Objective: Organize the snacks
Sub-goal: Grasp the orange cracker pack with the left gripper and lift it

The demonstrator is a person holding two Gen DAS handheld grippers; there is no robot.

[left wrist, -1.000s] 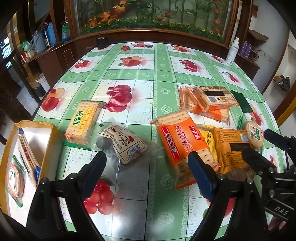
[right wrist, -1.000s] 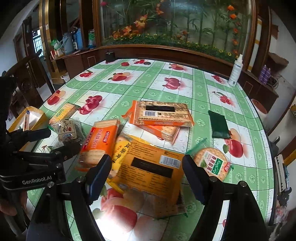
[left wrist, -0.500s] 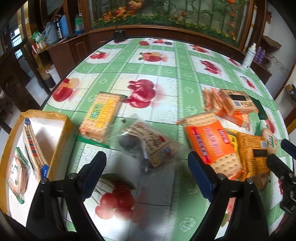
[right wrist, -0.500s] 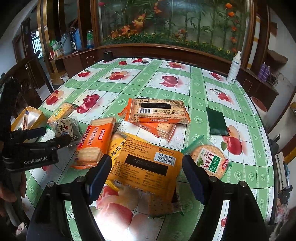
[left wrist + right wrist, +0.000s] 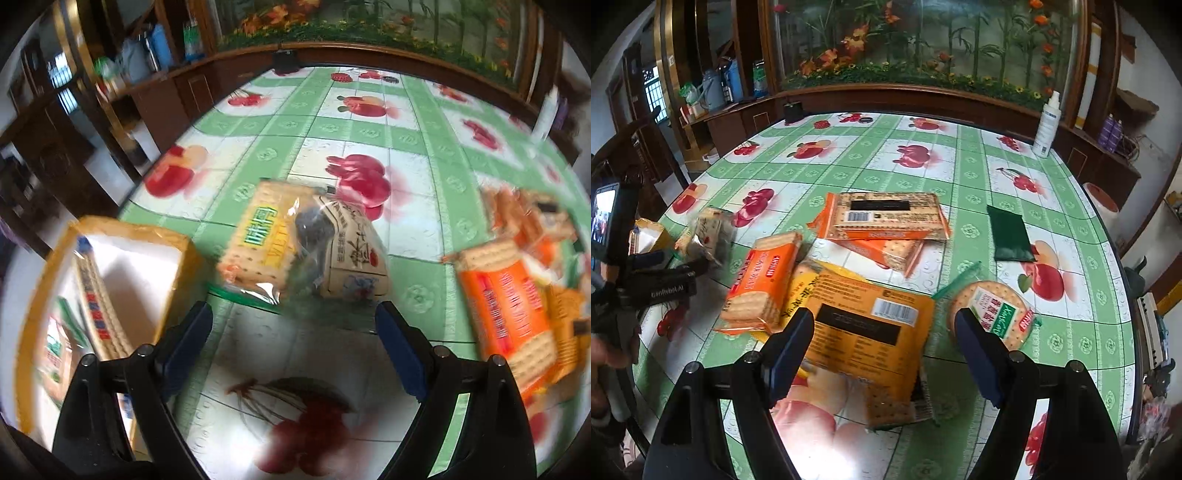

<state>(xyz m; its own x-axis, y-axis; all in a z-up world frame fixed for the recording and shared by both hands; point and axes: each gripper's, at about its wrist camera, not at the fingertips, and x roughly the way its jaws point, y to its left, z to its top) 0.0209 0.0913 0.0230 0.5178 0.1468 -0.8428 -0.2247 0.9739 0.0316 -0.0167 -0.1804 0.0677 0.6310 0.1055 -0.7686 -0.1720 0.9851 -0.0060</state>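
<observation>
The clear bag of dark snacks [image 5: 340, 251] lies on the table with its near edge just ahead of the left gripper [image 5: 293, 334], roughly centred on the gap between the two blue pads, and it partly overlaps the yellow cracker pack [image 5: 264, 236] on its left. The left jaws stand wide apart and touch nothing; the bag is beyond the fingertips, not yet between them. To the left, touching or nearly touching the yellow pack's corner, is the yellow box [image 5: 122, 243], which already holds a pack of crackers standing on edge and another packet, so a small part of the sorting looks done. Most is left: an orange cracker pack [image 5: 764, 280], a big orange flat bag [image 5: 864, 325], a round cracker pack [image 5: 995, 314], a pair of stacked orange packs [image 5: 886, 221] and a dark green pouch [image 5: 1010, 232] are spread on the tablecloth [image 5: 923, 177]. The right gripper [image 5: 884, 345] hangs over the big orange bag with its jaws also wide apart and nothing held. I judge the clear bag the likely next pick, bound for the box, though the left view is blurred.
</observation>
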